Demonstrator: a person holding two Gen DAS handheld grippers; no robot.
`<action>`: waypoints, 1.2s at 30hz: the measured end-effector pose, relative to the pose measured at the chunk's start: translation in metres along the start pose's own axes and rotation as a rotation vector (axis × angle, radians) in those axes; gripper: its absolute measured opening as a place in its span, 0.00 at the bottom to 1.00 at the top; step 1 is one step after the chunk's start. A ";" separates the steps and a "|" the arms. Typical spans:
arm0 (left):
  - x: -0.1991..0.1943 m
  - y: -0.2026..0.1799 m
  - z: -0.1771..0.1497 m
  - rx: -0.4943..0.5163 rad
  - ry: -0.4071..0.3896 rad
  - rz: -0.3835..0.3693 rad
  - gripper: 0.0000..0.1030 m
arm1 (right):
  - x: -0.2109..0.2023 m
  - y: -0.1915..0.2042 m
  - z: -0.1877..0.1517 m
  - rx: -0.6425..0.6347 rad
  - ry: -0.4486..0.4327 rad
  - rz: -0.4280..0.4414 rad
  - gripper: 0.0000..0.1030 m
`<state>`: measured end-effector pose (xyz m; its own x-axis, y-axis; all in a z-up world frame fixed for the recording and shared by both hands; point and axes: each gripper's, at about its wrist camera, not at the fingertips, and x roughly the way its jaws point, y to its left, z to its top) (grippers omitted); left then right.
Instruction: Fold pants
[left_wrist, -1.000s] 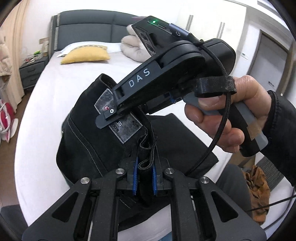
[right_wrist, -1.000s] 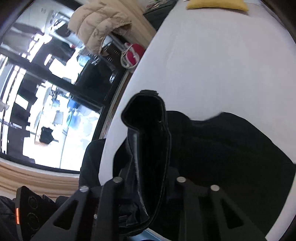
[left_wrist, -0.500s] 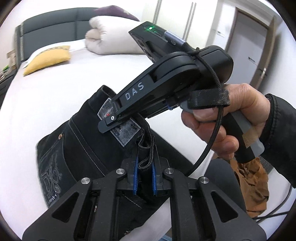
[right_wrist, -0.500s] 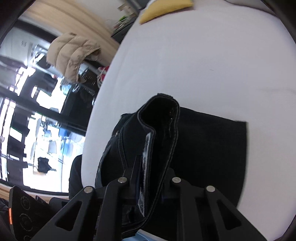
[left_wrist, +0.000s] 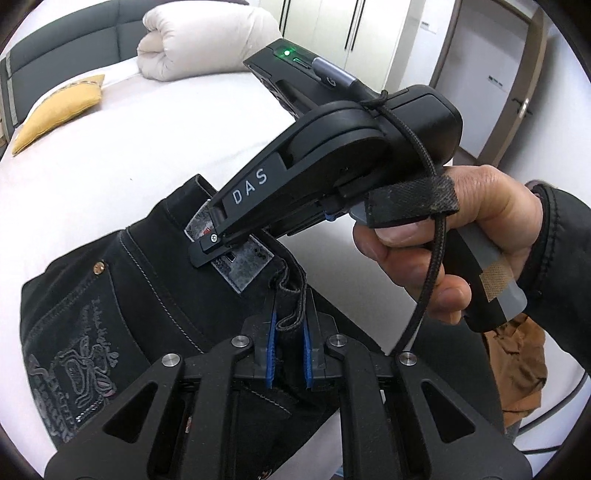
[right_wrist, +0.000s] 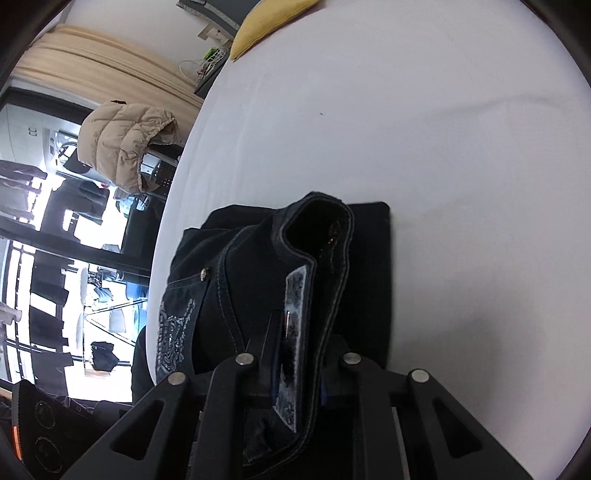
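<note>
- Pants (left_wrist: 155, 295): black denim, lying on the bed (left_wrist: 147, 147) near its edge; waistband raised off the sheet by both claws, the rest partly folded flat beneath.
- Back pocket (left_wrist: 74, 354): grey embroidered design, a small metal rivet (left_wrist: 98, 267) at its upper corner.
- Waist patch (left_wrist: 240, 266): grey, worn, sewn to the waistband; seen edge-on in the right wrist view (right_wrist: 295, 332).
- Left claw (left_wrist: 288, 354): blue pads nearly together, clamped on a belt loop (left_wrist: 291, 306) at the waistband.
- Right claw (right_wrist: 295, 373): jaws narrow and pinching the waistband at the patch; in the left wrist view its tip (left_wrist: 210, 245) sits on the patch.
- Right hand (left_wrist: 454, 240): wrapped round the claw's grey handle, dark sleeve (left_wrist: 561, 258) at the wrist, a braided cable (left_wrist: 428, 258) running down past the fingers.
- Bed: white sheet, mostly bare around the pants.
- Yellow pillow (left_wrist: 59, 110): at the head end, well apart from the pants.
- Rolled white duvet (left_wrist: 207, 37): at the head end, beside the pillow.
- Beige puffer jacket (right_wrist: 125, 147): off the bed, near the windows.
- Brown cloth (left_wrist: 517, 362): below the right hand, beyond the bed's edge.
</note>
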<state>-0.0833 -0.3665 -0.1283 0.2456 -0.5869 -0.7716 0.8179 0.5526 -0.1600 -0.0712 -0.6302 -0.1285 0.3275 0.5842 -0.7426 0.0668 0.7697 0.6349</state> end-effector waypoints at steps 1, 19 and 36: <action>0.004 -0.002 0.001 0.009 0.009 0.002 0.09 | 0.002 -0.003 -0.003 0.010 -0.001 0.012 0.17; -0.070 0.107 -0.016 -0.306 -0.069 -0.029 0.21 | -0.055 0.025 -0.038 0.068 -0.188 -0.123 0.31; 0.003 0.247 -0.013 -0.562 -0.009 -0.231 0.16 | 0.009 -0.002 -0.075 0.197 -0.074 0.059 0.00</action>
<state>0.1131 -0.2240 -0.1778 0.1010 -0.7324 -0.6733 0.4515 0.6368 -0.6250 -0.1391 -0.6074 -0.1520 0.4038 0.6007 -0.6900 0.2256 0.6656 0.7114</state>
